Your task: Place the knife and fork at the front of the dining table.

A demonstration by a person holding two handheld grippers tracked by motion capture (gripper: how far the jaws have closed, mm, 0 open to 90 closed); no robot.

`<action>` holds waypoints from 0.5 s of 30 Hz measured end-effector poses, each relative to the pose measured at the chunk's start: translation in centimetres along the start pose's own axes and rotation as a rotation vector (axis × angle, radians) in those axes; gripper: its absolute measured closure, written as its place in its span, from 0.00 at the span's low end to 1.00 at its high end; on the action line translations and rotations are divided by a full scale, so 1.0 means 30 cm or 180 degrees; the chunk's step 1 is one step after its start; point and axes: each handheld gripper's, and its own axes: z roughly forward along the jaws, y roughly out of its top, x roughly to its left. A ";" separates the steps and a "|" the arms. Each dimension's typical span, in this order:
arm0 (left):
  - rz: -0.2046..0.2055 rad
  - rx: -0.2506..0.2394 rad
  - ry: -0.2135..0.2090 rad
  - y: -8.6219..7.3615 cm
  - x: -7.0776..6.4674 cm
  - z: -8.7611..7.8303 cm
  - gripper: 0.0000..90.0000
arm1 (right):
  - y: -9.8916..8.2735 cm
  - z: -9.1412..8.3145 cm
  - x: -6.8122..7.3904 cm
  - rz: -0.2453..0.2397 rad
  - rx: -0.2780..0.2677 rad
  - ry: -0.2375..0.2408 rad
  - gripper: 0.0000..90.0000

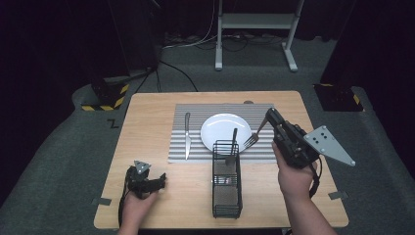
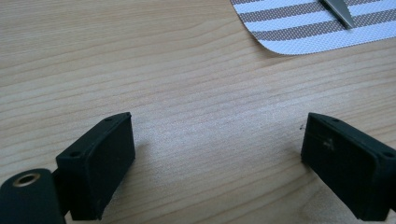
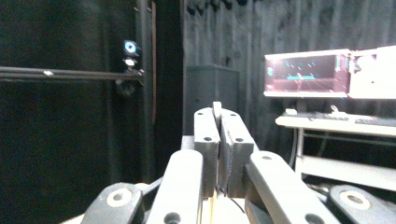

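One fork (image 1: pixel 253 138) in right tool (image 1: pixel 269 117)

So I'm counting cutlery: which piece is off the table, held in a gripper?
The fork, clamped by its handle in the right gripper over the plate; the knife lies on the placemat.

Shiny metal fork (image 1: pixel 252 139), glossy white plate (image 1: pixel 220 128), matt wooden table (image 1: pixel 147 142)

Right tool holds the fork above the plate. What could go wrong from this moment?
1. The right tool pinches the fork only at its handle end, so it may swing or slip onto the plate.
2. The tines hang close to the rack rim and the utensil standing in it; they might snag.
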 end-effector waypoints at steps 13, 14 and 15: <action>-0.0001 0.0000 -0.0001 0.000 0.000 0.000 0.11 | -0.209 0.024 -0.159 0.0085 0.0473 -0.0321 0.96; 0.0000 0.0000 -0.0001 0.000 0.000 0.000 0.11 | -0.226 0.028 -0.168 0.0087 0.0510 -0.0342 0.96; 0.0003 0.0000 0.0001 0.000 0.000 0.000 0.11 | -0.244 0.032 -0.176 0.0093 0.0552 -0.0358 0.96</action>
